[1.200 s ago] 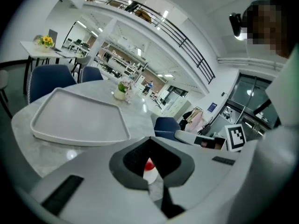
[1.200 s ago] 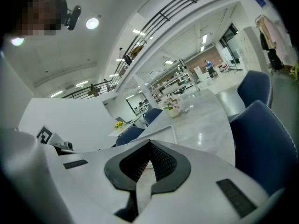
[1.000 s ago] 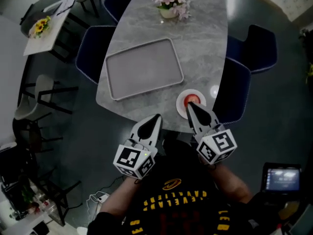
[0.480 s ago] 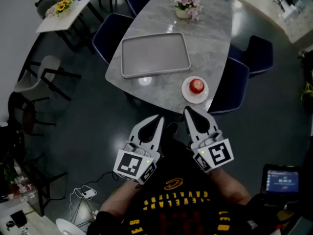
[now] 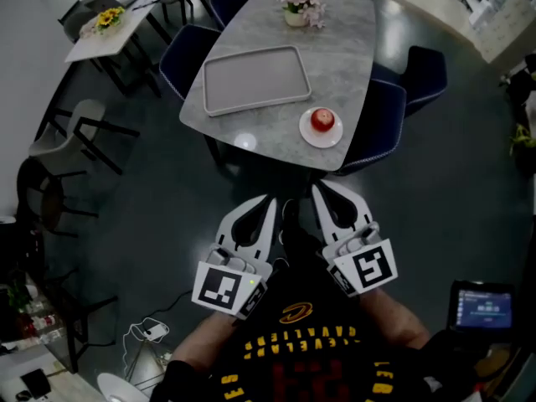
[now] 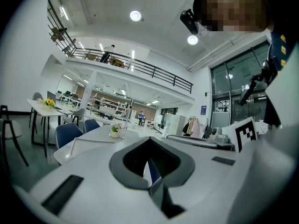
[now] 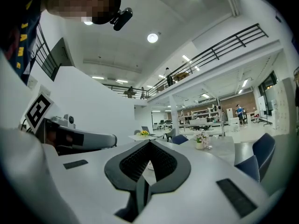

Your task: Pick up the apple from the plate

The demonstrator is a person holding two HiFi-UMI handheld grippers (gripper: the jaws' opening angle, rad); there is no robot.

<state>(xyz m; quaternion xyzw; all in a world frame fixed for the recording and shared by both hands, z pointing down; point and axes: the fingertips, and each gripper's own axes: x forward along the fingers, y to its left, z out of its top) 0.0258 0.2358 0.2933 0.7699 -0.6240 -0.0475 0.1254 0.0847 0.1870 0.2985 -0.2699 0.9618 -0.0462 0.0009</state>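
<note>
A red apple (image 5: 322,120) sits on a small white plate (image 5: 306,132) near the front right corner of the grey marble table (image 5: 276,128). Both grippers hang over the dark floor, short of the table's near edge and close to the person's chest. My left gripper (image 5: 269,200) is shut with nothing in it, and so is my right gripper (image 5: 318,188). In the left gripper view the left gripper (image 6: 150,140) points level past the table's left side. In the right gripper view the right gripper (image 7: 149,144) also points level. The apple is hidden in both gripper views.
An empty grey tray (image 5: 255,79) lies mid-table and a pot of pink flowers (image 5: 297,7) stands at the far end. Blue chairs (image 5: 381,120) ring the table. A second table with yellow flowers (image 5: 109,19) stands at the far left, and a lit screen (image 5: 481,308) at the lower right.
Both grippers and the camera have drawn back and risen from the table. The right gripper's tip overlapped the plate a second ago; now both tips stand clear of the table edge.
</note>
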